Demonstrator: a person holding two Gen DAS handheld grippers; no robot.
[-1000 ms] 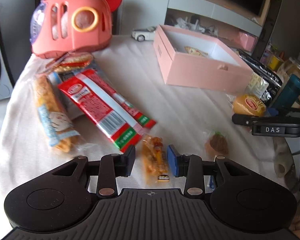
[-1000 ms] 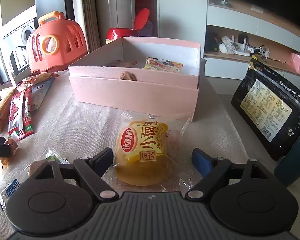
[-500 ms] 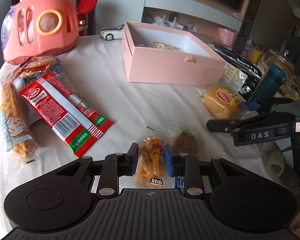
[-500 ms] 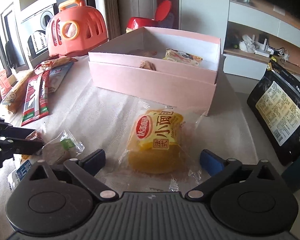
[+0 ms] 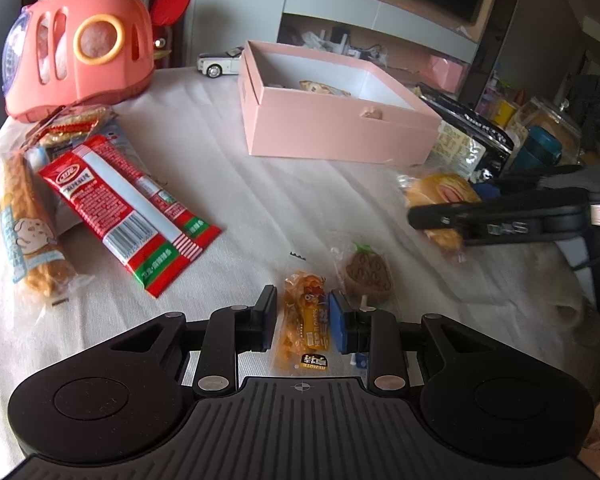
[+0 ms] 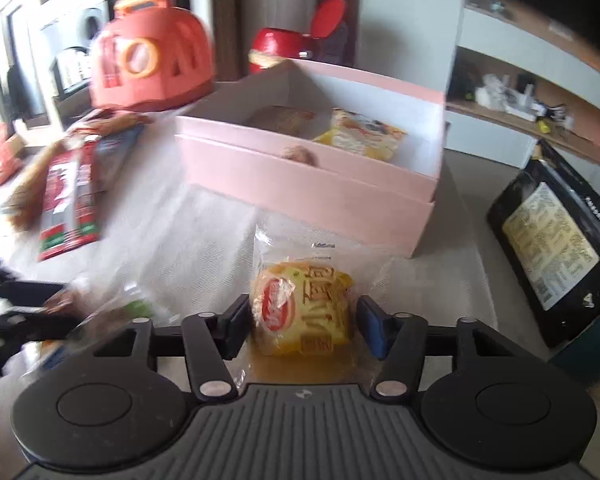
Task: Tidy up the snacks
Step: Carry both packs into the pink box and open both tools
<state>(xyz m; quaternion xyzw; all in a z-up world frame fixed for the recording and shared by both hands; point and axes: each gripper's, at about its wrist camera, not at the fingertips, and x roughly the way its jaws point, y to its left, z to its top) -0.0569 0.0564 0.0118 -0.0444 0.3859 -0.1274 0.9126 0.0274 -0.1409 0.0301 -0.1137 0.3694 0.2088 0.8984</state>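
Left tongs clamp the orange snack packet on the desk; right tongs pinch the yellow cake pack (slippery film) before the pink box. Either wrapper may slide free when lifted.

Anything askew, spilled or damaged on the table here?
Nothing spilled or torn. The snacks lie loose at mixed angles, and something small and brown pokes above the pink box's near wall; I cannot tell what it is.

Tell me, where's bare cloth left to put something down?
Mainly the middle: between the red packets and the pink box, running toward the toy car. It is crowded along the left edge and around both tongs.
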